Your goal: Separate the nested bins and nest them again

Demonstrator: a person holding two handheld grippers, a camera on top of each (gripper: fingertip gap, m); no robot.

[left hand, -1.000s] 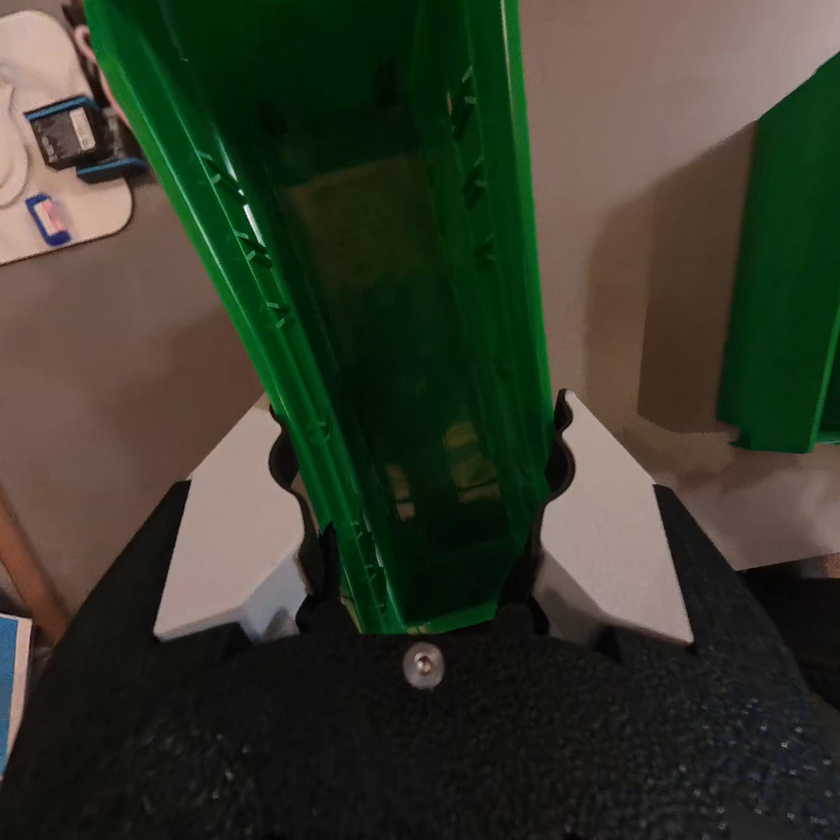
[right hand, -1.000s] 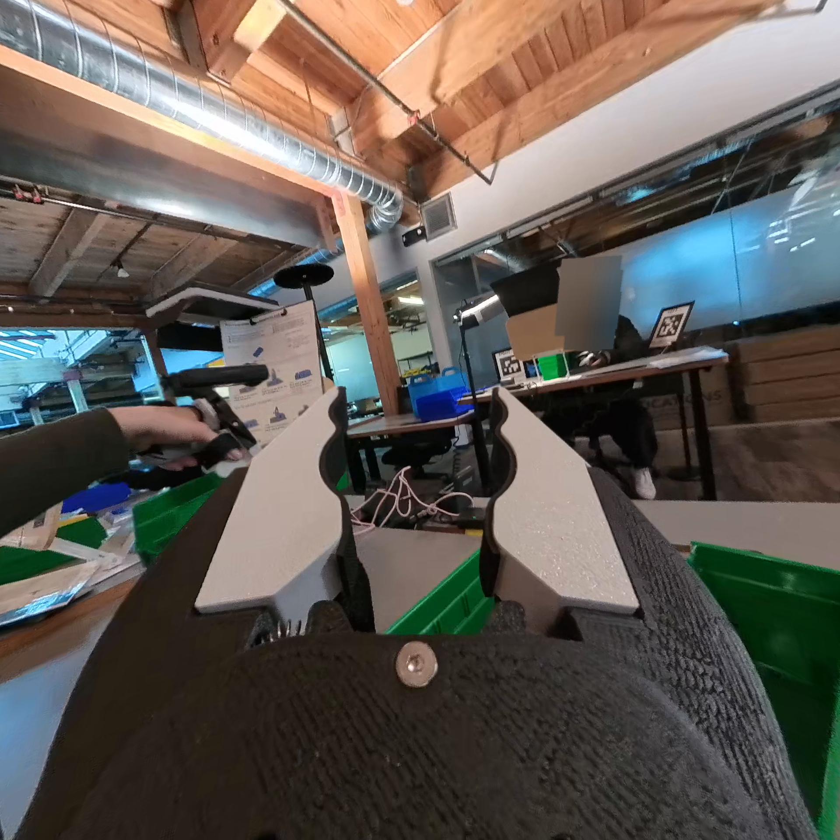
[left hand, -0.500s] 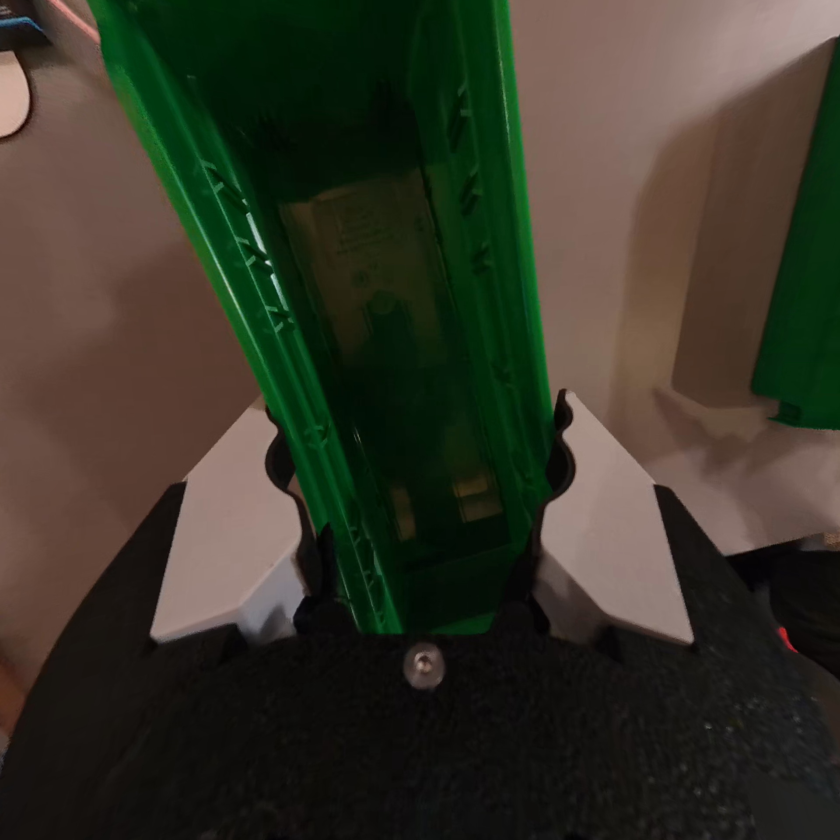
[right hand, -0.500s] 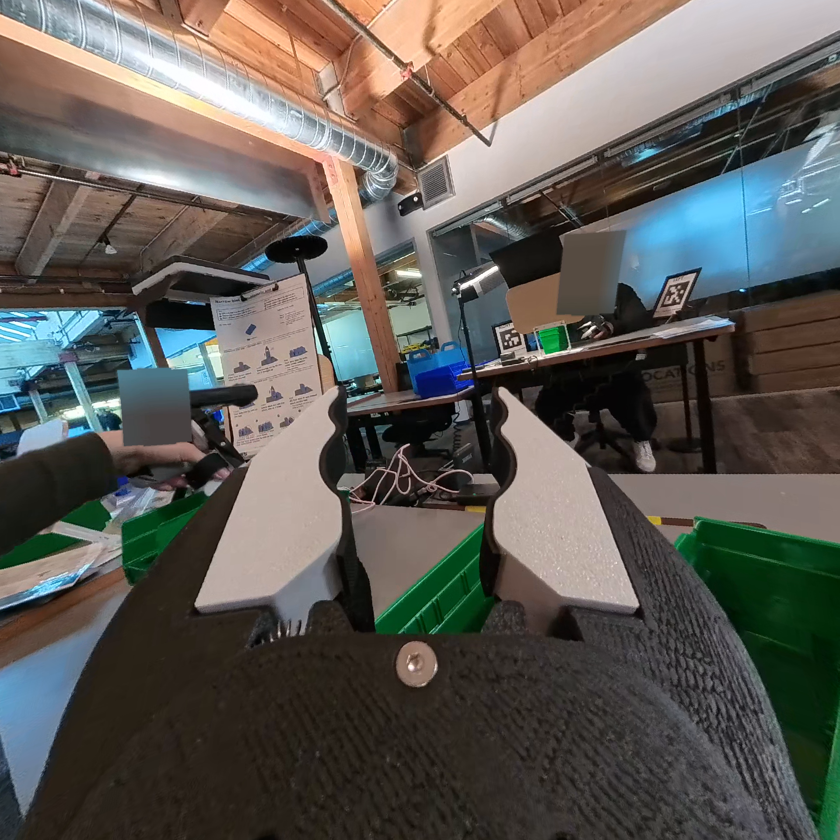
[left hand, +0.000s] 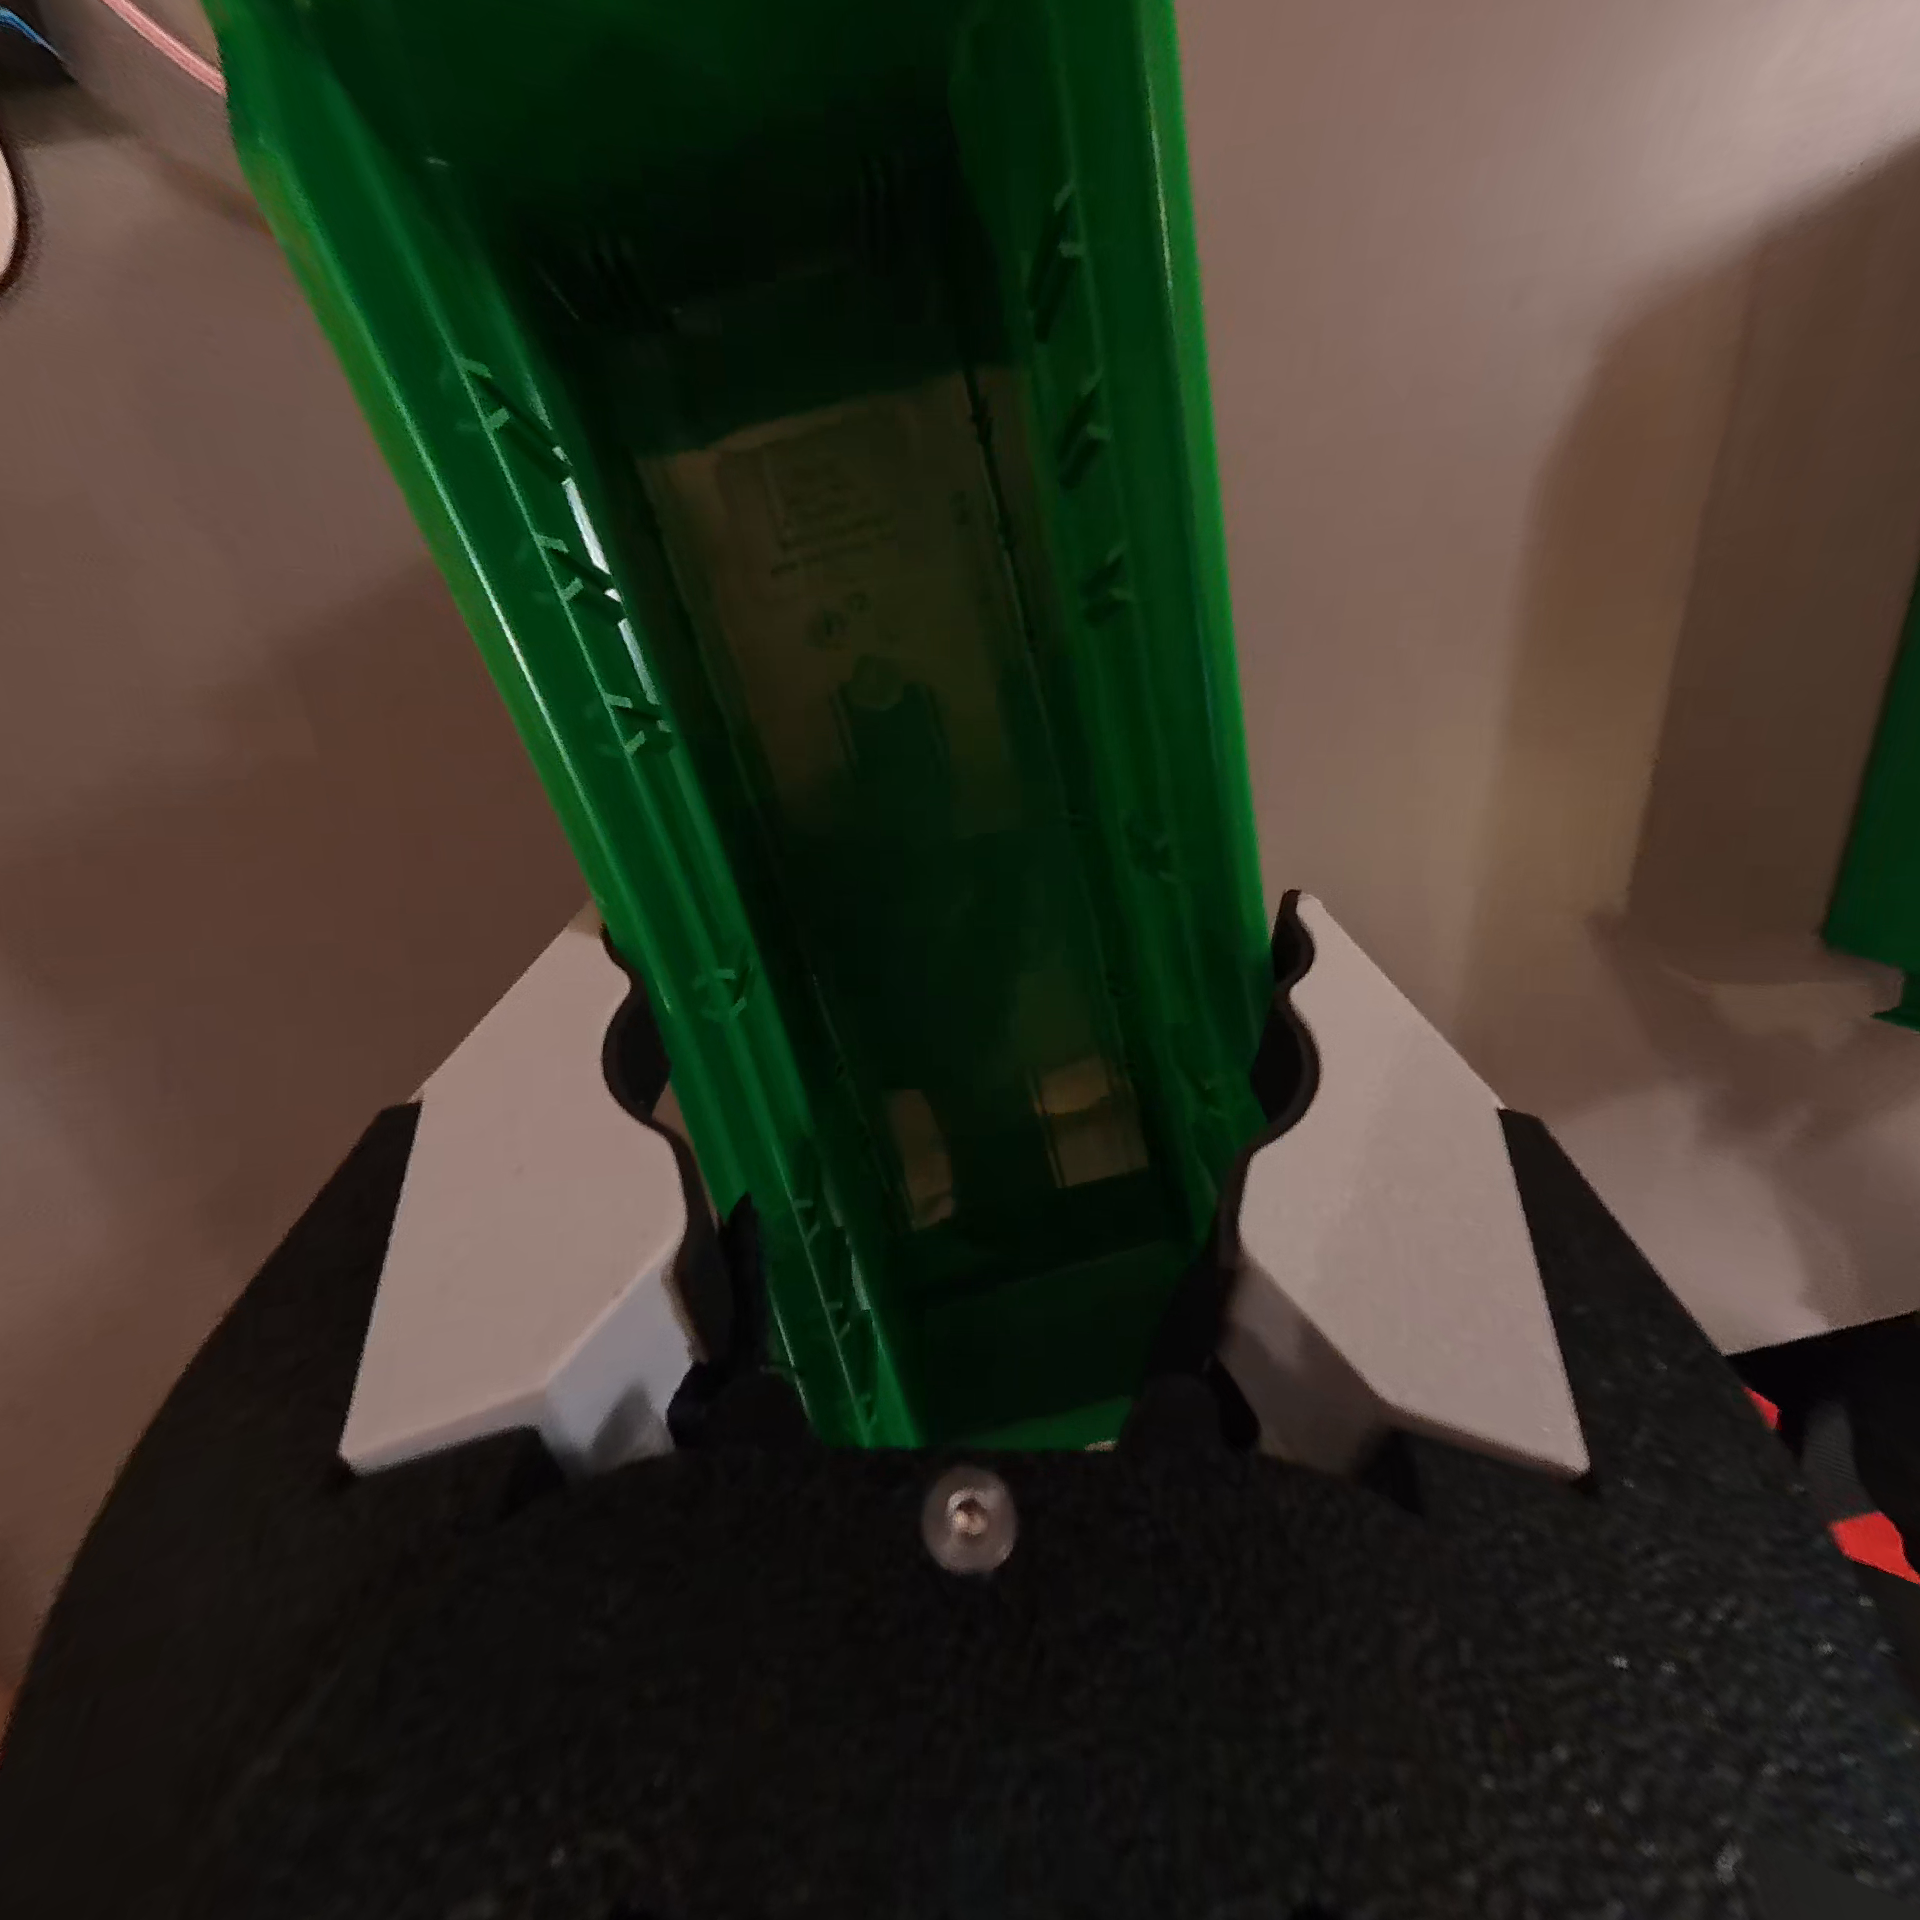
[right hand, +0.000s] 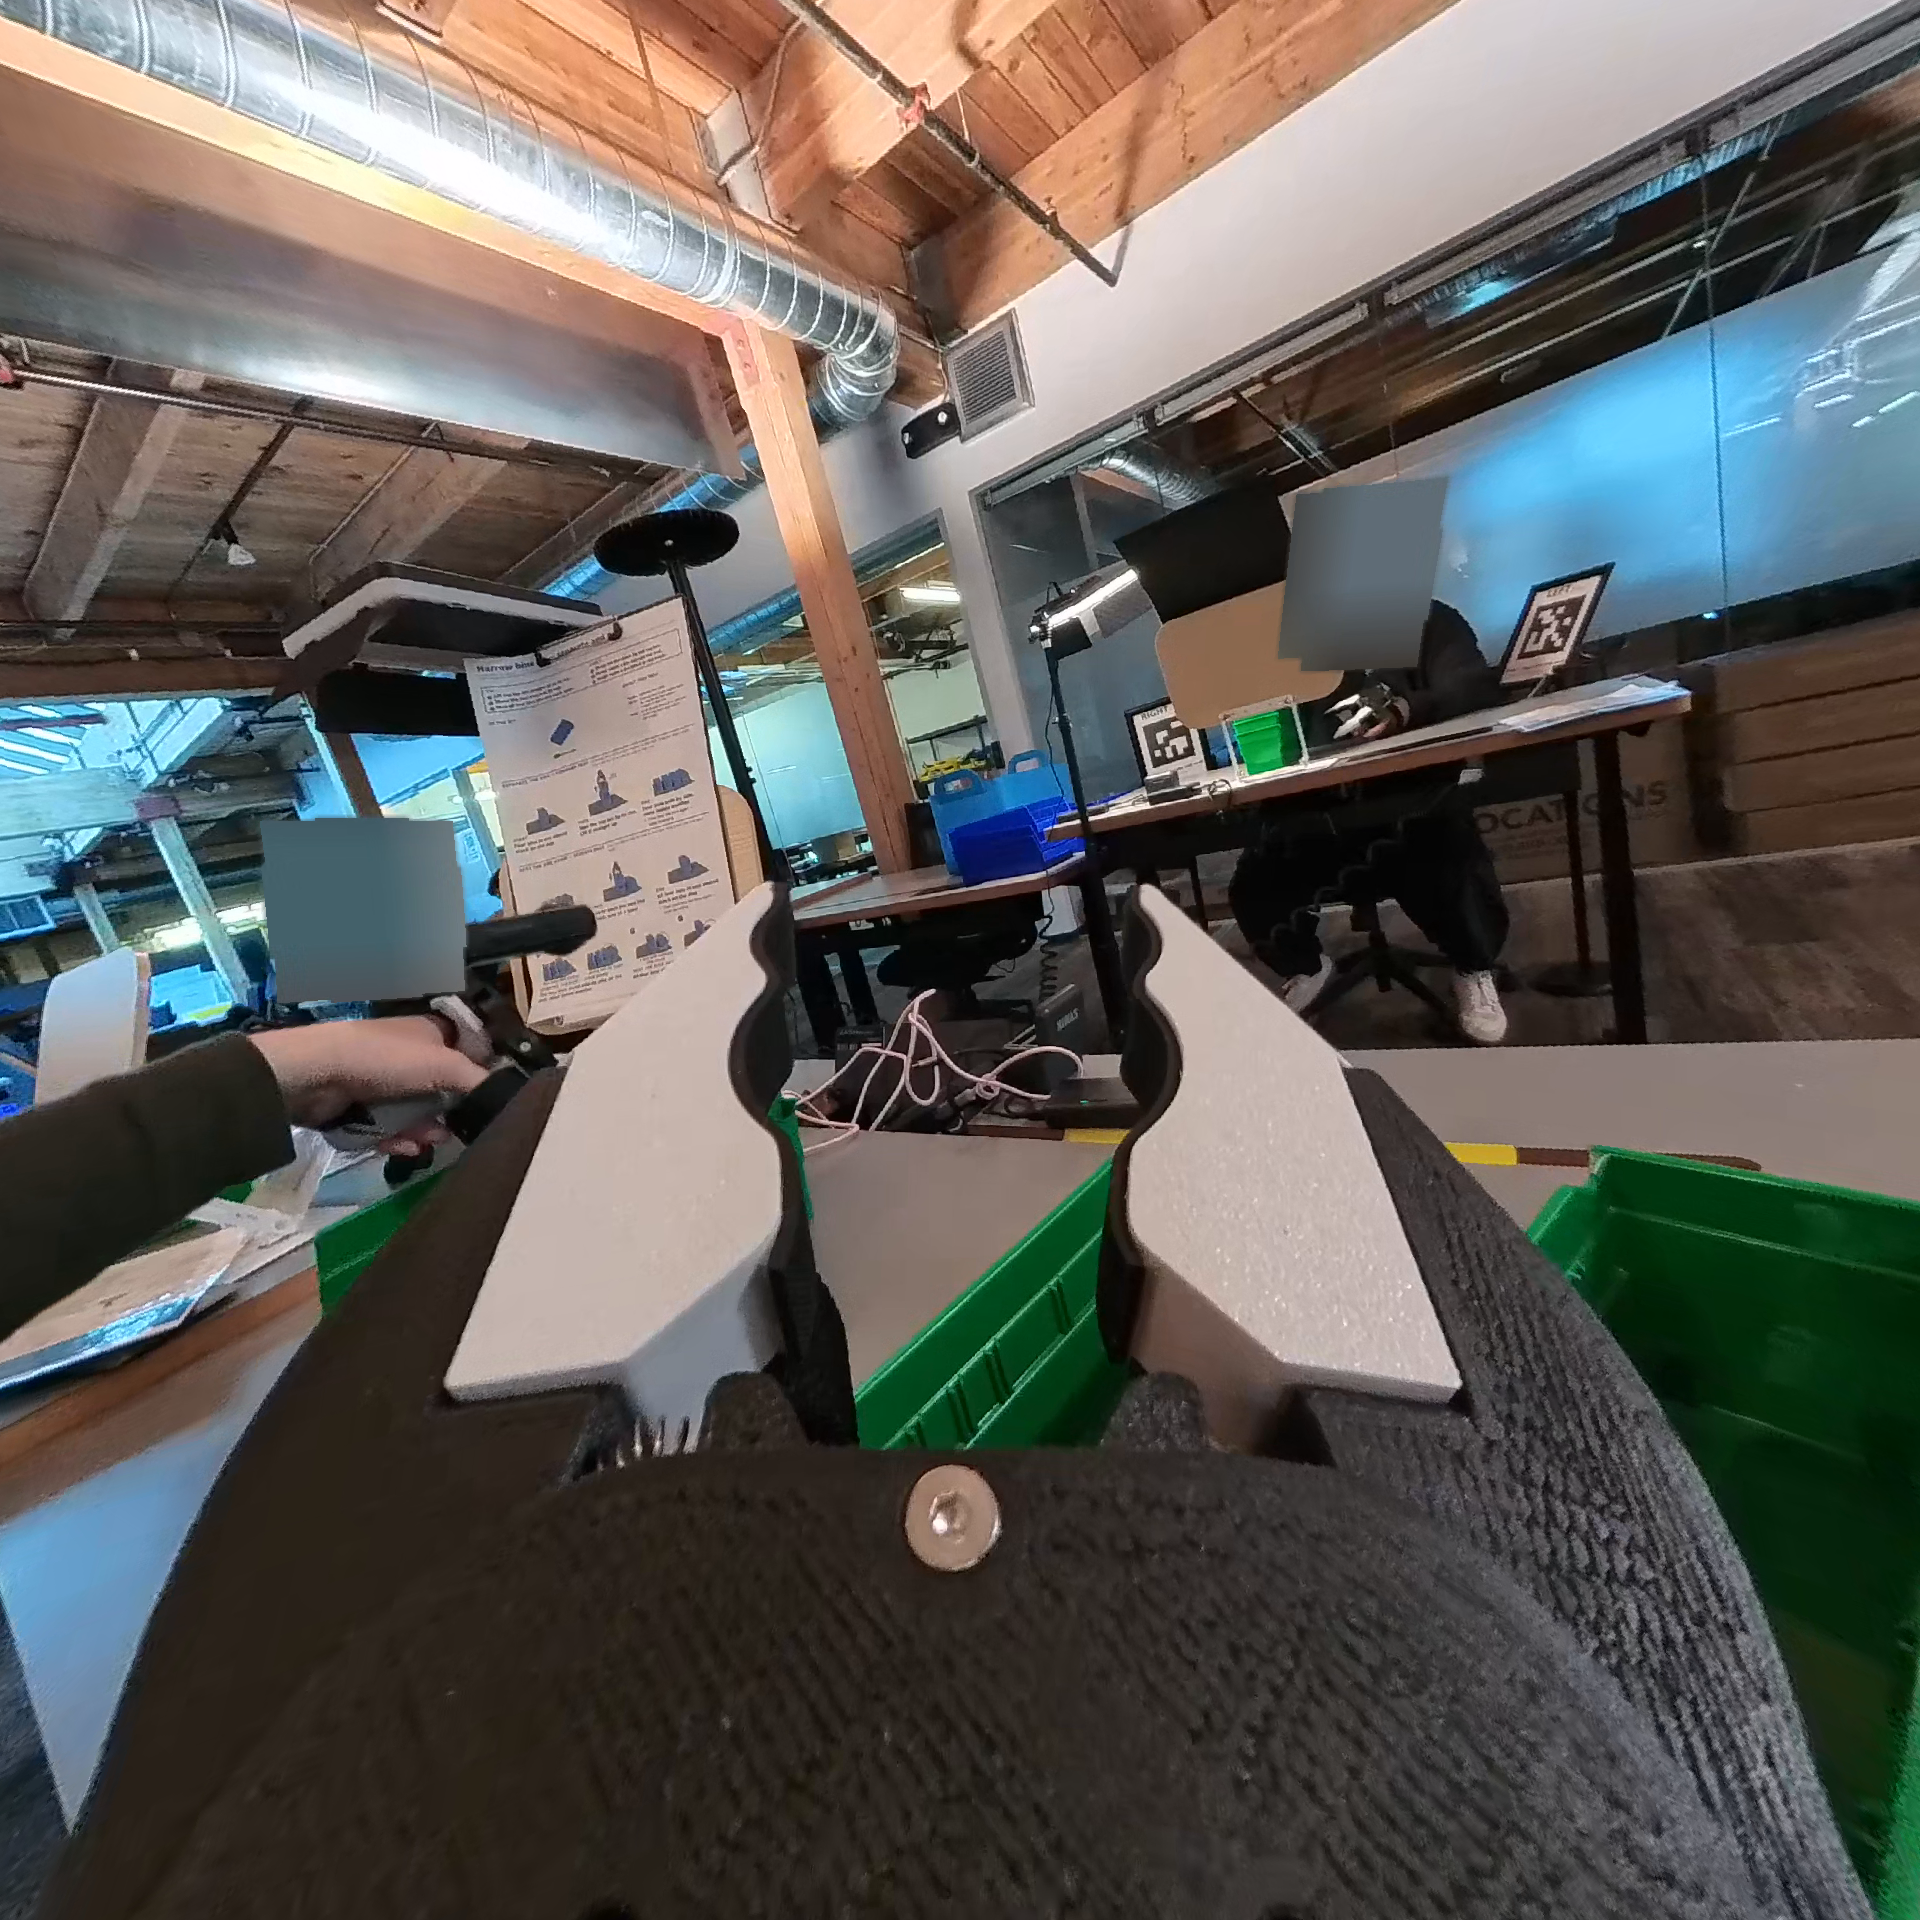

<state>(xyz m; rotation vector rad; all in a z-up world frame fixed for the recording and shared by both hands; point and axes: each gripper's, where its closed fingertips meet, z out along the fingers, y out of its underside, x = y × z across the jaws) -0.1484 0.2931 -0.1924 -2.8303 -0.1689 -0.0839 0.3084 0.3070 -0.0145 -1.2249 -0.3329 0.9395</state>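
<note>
The left gripper (left hand: 951, 1049) is closed on a narrow green bin (left hand: 727, 520). Its two grey fingers (left hand: 540, 1195) press on the long sides of this bin, one on each side, and the bin runs forward between them and out of the top of the left wrist view. A pale label (left hand: 831, 644) shows through the green plastic inside it. Below the bin there is a plain grey counter (left hand: 208, 727). At the right edge of the same view a part of a second green bin (left hand: 1881, 831) is seen, apart from the held one.

The right gripper (right hand: 956, 997) holds nothing. Its fingers (right hand: 665, 1195) stand with a clear gap, and through this gap the grey counter (right hand: 935, 1226) and some white cables (right hand: 914, 1081) are visible. Just under the fingers there is the ribbed rim of a green bin (right hand: 997, 1351), not touched by them as far as I can tell. A larger open green bin (right hand: 1766, 1351) lies on the right, beside the black body of the gripper.

On the left of the right wrist view a hand (right hand: 353, 1070) with a dark sleeve holds the handle of the other gripper, above one more green bin (right hand: 364, 1247). Behind it stands a poster board (right hand: 603, 810). Farther back a seated person (right hand: 1382, 852) is at a desk, with blue bins (right hand: 997, 821) on another table.
</note>
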